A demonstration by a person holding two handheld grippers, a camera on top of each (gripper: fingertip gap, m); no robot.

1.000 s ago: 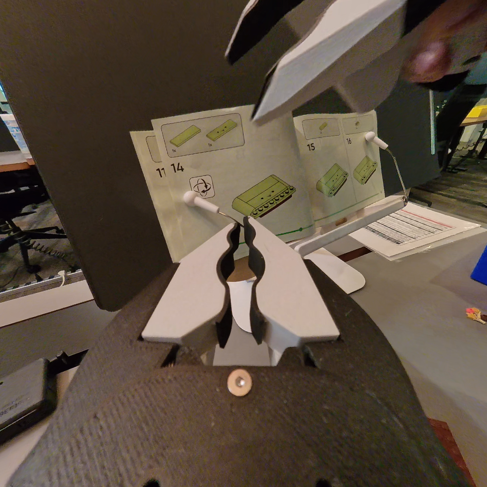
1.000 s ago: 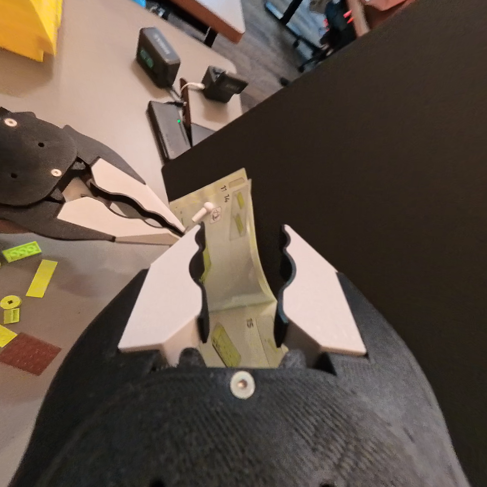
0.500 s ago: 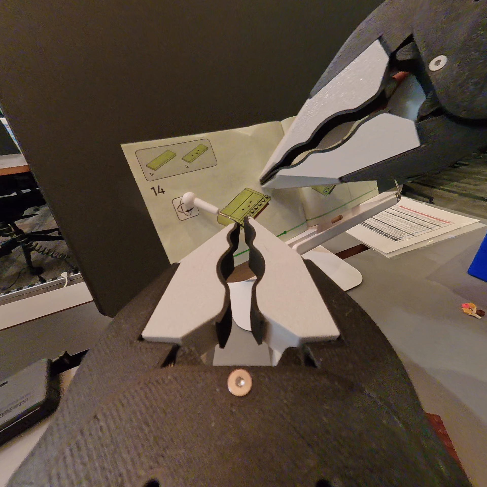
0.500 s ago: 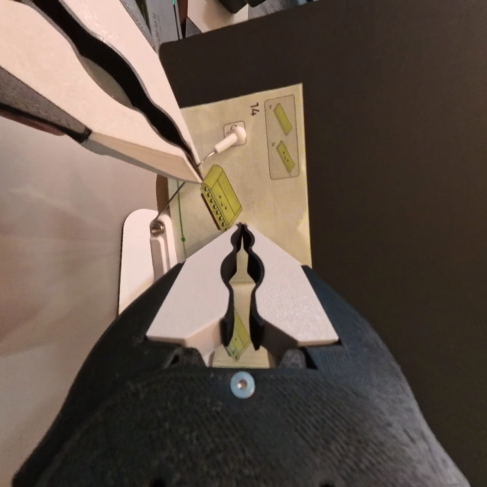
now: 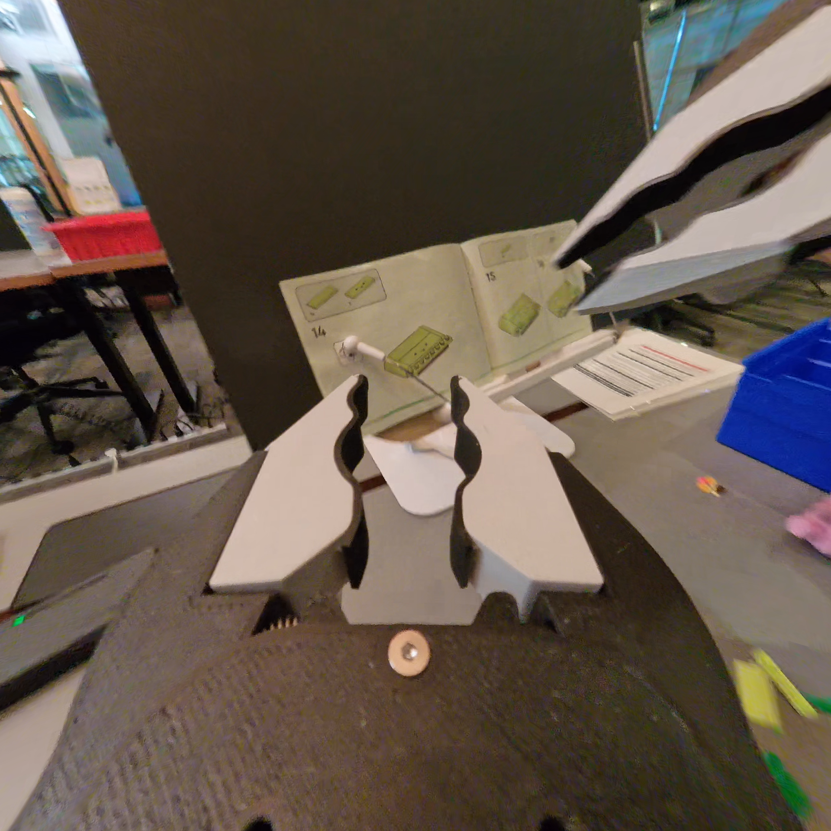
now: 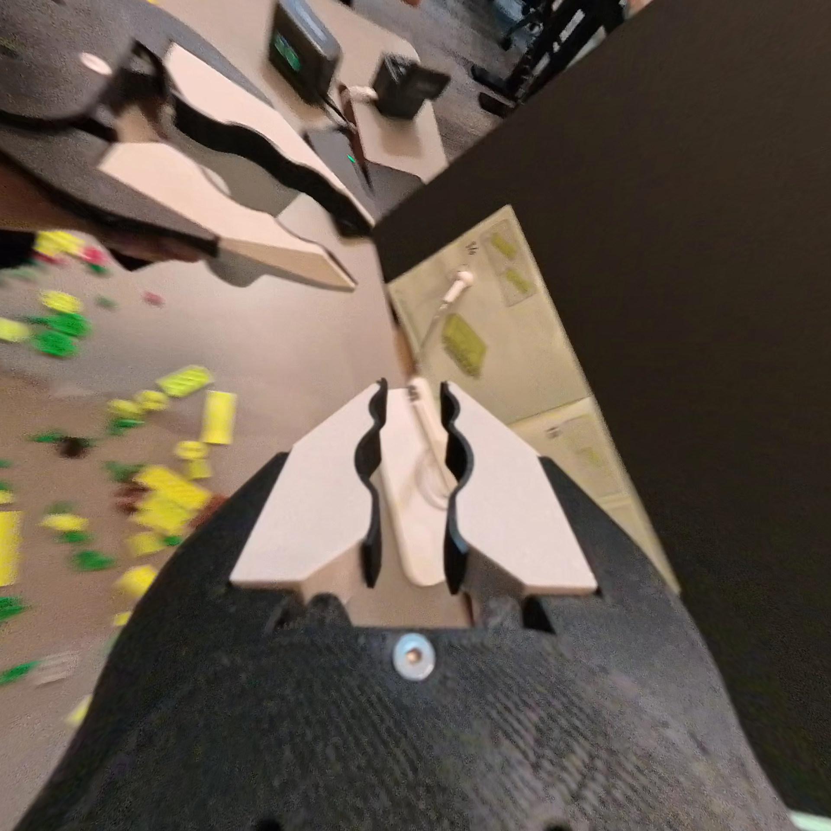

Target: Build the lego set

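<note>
The open instruction booklet stands on a white holder against a black board. It also shows in the right wrist view. My left gripper is open and empty, a short way in front of the booklet's left page. My right gripper is open and empty, over the holder's white base. In the left wrist view the right gripper hangs by the booklet's right page. Loose yellow-green and green lego pieces lie blurred on the grey table.
The black board stands behind the booklet. A blue bin and a printed sheet lie to the right. Black chargers sit at the table's far left edge. A red basket is on another table.
Both grippers, shut half a second ago, are now open and have drawn back from the booklet. The page that was being turned now lies flat, with both pages showing.
</note>
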